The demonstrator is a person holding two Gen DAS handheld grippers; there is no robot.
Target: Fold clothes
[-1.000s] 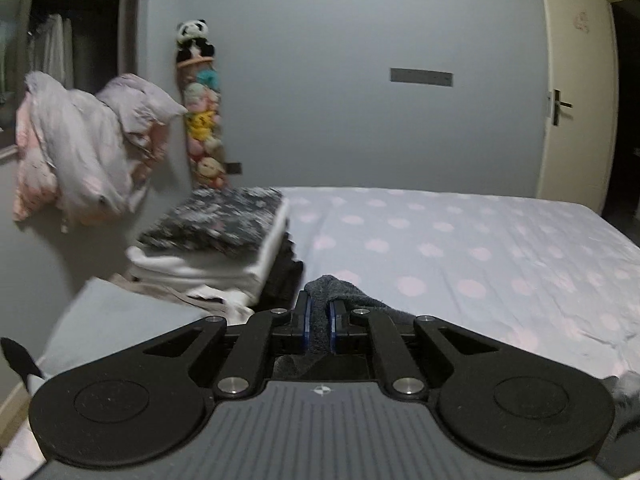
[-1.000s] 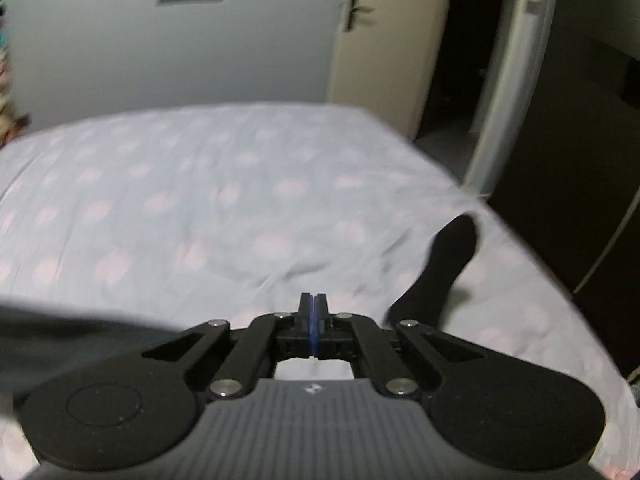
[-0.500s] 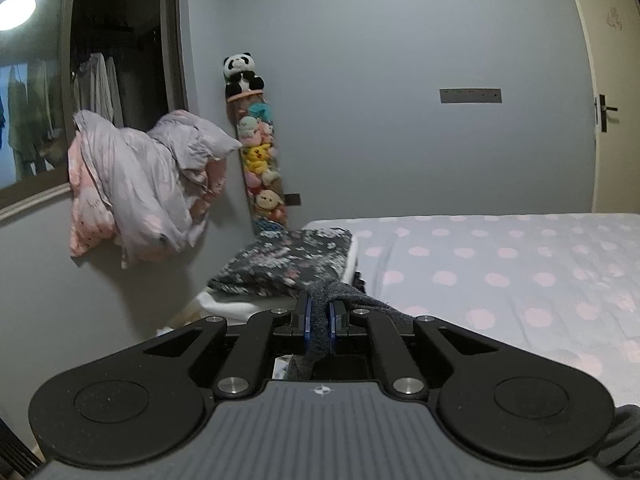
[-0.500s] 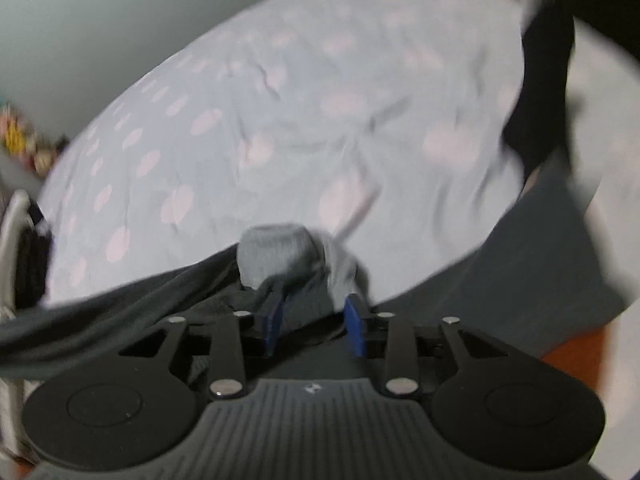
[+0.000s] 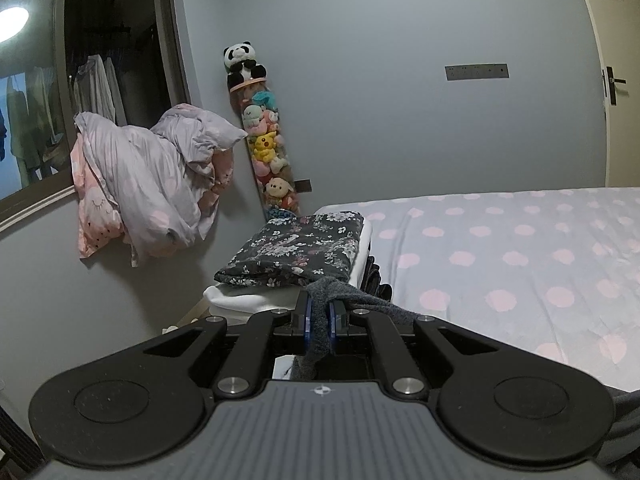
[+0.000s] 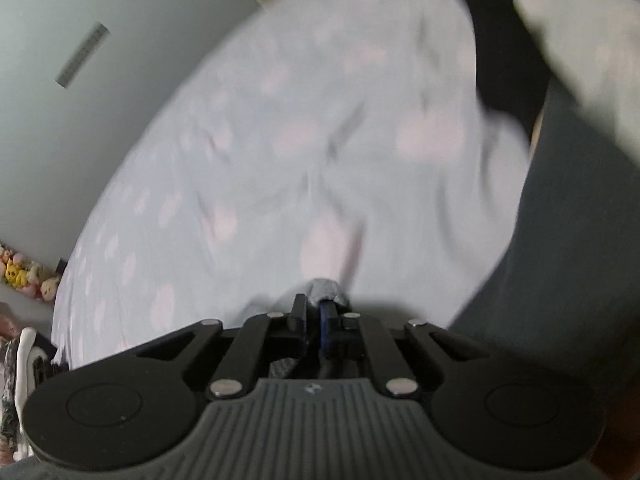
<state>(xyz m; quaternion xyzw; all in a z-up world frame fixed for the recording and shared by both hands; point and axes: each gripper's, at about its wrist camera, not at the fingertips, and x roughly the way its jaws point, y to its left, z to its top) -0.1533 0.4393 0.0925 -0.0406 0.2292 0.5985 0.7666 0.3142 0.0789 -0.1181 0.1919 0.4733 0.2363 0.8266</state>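
Observation:
A dark grey knit garment (image 5: 362,302) is pinched between the blue pads of my left gripper (image 5: 319,312), which is shut on it; the cloth trails off to the lower right. In the blurred right wrist view my right gripper (image 6: 316,314) is shut on a bunched grey fold (image 6: 327,290) of the same garment, and more dark grey cloth (image 6: 560,280) hangs along the right side. Both grippers are held above the bed (image 5: 520,248), which has a pale sheet with pink dots.
A stack of folded clothes topped by a dark floral piece (image 5: 300,248) sits at the bed's left corner. A black sock (image 6: 504,60) lies on the bed at the far right. Bundled bedding (image 5: 152,184) and a column of plush toys (image 5: 264,152) are against the wall.
My right gripper went from shut and empty to open around the grey fold, then shut on it. The left gripper lifted with the garment, its view rising to the wall.

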